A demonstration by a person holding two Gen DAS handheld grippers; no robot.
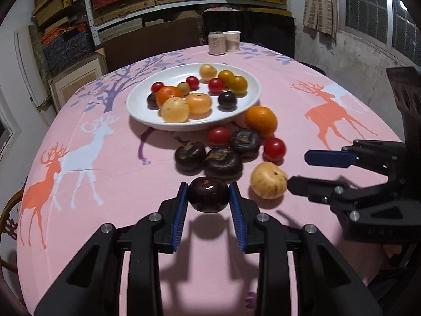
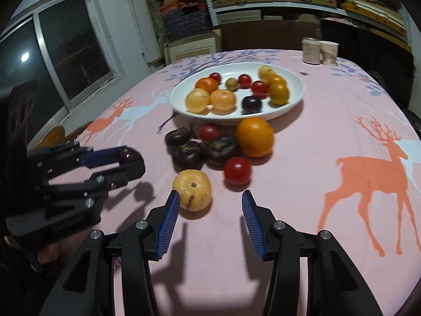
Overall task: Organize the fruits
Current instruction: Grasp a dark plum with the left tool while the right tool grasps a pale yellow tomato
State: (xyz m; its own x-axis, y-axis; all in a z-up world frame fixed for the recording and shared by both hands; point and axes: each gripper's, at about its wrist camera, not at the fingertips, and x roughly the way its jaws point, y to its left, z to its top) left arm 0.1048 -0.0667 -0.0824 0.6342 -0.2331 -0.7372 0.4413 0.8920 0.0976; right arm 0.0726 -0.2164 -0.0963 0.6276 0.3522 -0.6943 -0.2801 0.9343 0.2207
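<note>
My left gripper (image 1: 208,187) is shut on a dark purple plum (image 1: 208,196), held just above the pink tablecloth with its shadow underneath. The same grip shows at the left of the right wrist view (image 2: 129,158). My right gripper (image 2: 210,200) stands open over the cloth. A yellow fruit (image 2: 193,189) lies just ahead of its left finger, untouched. The white plate (image 1: 173,77) beyond holds several fruits. In front of it lie an orange (image 1: 261,121), two red tomatoes (image 1: 219,135) and three dark fruits (image 1: 223,160).
A can (image 1: 217,42) and a paper cup (image 1: 232,40) stand at the table's far edge. A dark chair back (image 1: 250,29) and stacked shelves are behind them. A wooden chair (image 1: 10,210) sits at the near left edge.
</note>
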